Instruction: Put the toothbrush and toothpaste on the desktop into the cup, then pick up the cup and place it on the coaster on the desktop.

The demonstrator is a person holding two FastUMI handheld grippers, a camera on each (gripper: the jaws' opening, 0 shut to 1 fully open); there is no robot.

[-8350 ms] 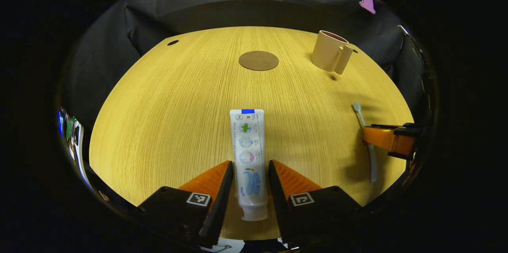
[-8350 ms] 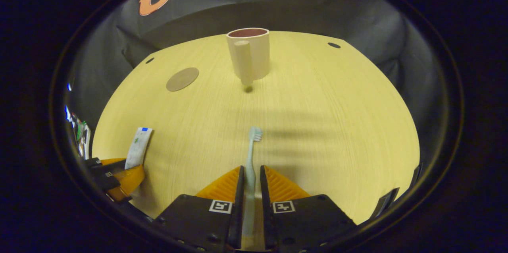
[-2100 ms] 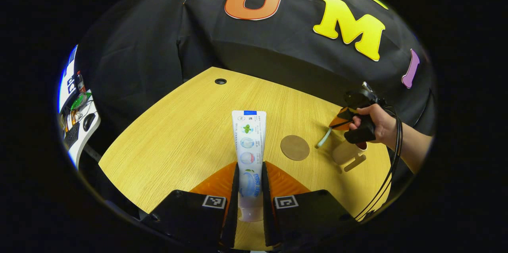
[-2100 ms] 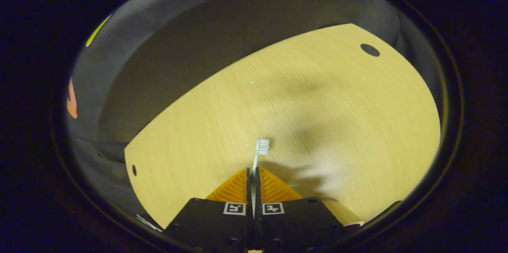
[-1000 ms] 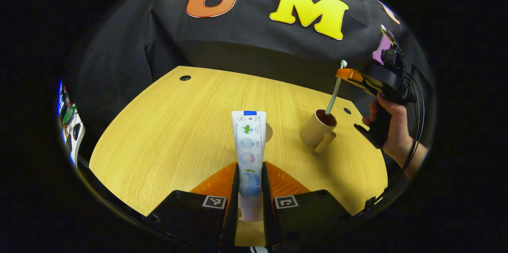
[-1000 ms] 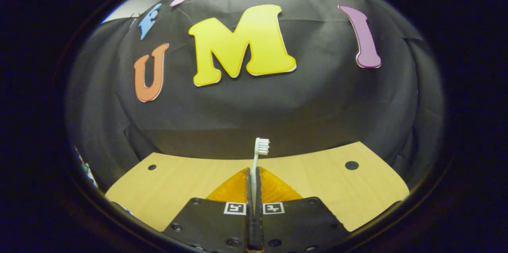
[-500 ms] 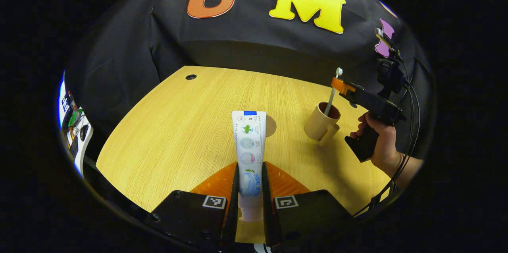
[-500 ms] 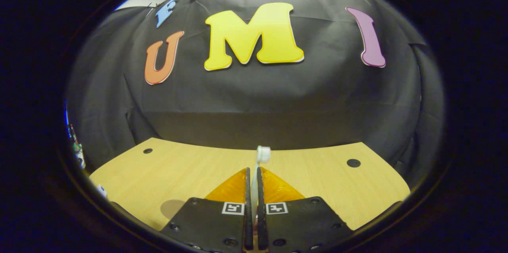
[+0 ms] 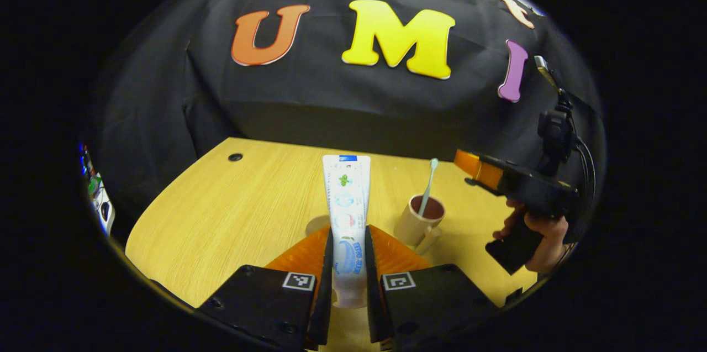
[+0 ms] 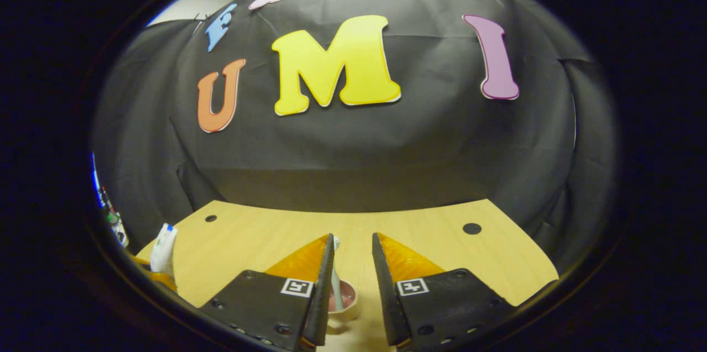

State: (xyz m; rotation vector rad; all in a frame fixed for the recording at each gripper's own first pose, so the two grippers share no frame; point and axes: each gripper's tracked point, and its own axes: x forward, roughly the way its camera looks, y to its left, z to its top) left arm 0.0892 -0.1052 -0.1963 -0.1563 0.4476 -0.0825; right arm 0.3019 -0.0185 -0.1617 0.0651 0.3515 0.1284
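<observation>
White toothpaste (image 9: 346, 214) sits clamped between the left gripper's (image 9: 348, 263) fingers, held above the wooden table (image 9: 237, 214). The right gripper (image 10: 352, 280) is spread apart, gripping nothing, just over the cup (image 9: 418, 222), where the toothbrush (image 9: 426, 186) stands head up, leaning on the rim. A hand (image 9: 538, 236) holds that gripper.

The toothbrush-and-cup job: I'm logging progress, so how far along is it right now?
Done: the toothbrush stands in the cup, and the right hand-held gripper is open above it. In hand: the left hand-held gripper is shut on the toothpaste, held above the desktop. Left: toothpaste into the cup, then the cup onto the coaster.
</observation>
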